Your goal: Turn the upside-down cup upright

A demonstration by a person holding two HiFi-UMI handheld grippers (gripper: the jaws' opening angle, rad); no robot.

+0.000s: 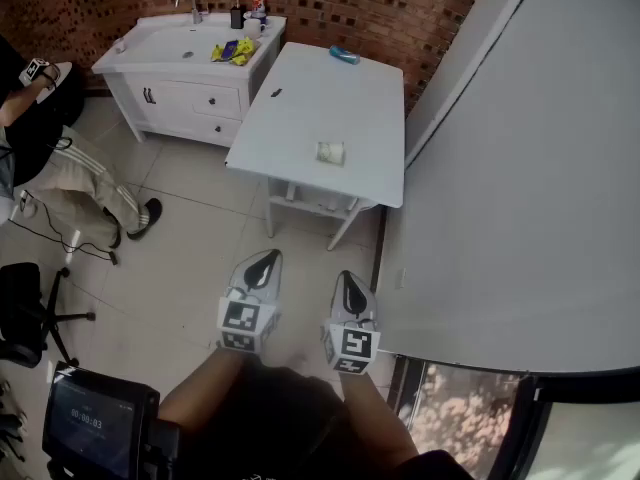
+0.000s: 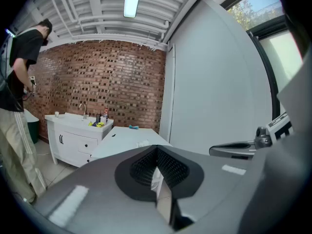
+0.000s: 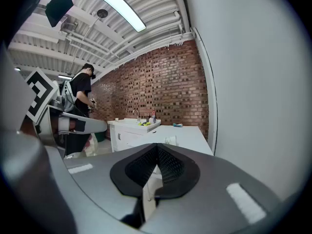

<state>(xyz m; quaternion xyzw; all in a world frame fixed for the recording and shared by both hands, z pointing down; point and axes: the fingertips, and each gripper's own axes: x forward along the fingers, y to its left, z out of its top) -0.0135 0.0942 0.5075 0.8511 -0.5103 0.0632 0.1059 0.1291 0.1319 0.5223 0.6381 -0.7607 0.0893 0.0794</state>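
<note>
Left gripper (image 1: 268, 260) and right gripper (image 1: 346, 280) are held closed, empty; the small pale cup (image 1: 330, 152) could be knocked away if approached unopened.

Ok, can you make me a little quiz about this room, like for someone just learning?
1. True or false: the left gripper is holding the cup.
2. What lies at the far end of the white table? A) a blue thing B) a red ball C) a spoon
3. Fill in the gap: the jaws of the left gripper and the right gripper are both ____, with nothing between them.

Key: 1 false, the cup sits on the table, far from both grippers. 2 A. 3 shut.
</note>
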